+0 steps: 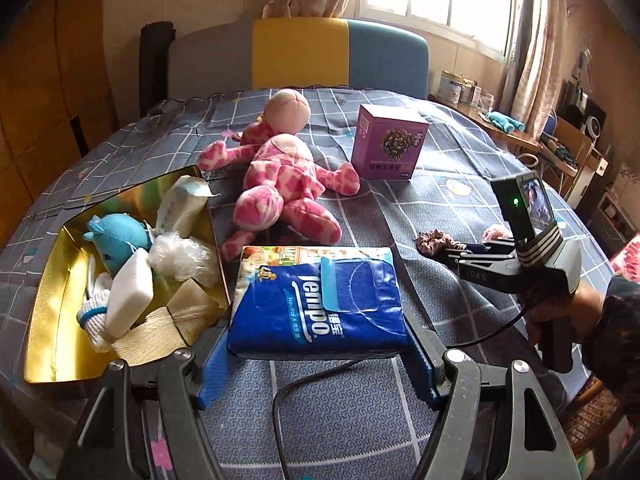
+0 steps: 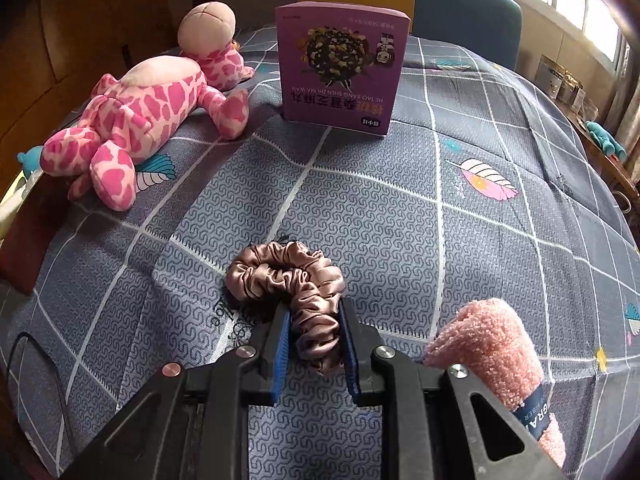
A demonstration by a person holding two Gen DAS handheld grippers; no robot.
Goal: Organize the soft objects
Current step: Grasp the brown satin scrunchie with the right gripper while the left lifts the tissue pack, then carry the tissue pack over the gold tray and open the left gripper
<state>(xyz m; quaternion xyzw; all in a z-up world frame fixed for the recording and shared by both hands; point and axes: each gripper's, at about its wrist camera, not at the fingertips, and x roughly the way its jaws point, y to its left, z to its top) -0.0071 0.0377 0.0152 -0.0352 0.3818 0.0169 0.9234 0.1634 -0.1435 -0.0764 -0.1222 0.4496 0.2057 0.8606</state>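
Note:
My left gripper [image 1: 318, 330] is shut on a blue Tempo tissue pack [image 1: 320, 292], its blue pads pressed against both sides, just right of an open gold tin [image 1: 52, 336]. The tin holds a blue plush, white packets and other soft items. A pink spotted plush toy [image 1: 280, 184] lies on the bed behind the pack. In the right wrist view, my right gripper [image 2: 314, 336] is shut on a pinkish-brown satin scrunchie [image 2: 288, 276], whose loop sticks out ahead of the fingers. The left wrist view shows this gripper [image 1: 446, 250] at the right, a hand holding it low over the bedspread.
A purple cardboard box [image 2: 340, 68] stands upright mid-bed, beside the plush toy [image 2: 148, 108]. A rolled pink towel [image 2: 496, 360] lies right of my right gripper. The grey checked bedspread [image 2: 400, 208] covers the bed. A headboard, window and cluttered side table lie beyond.

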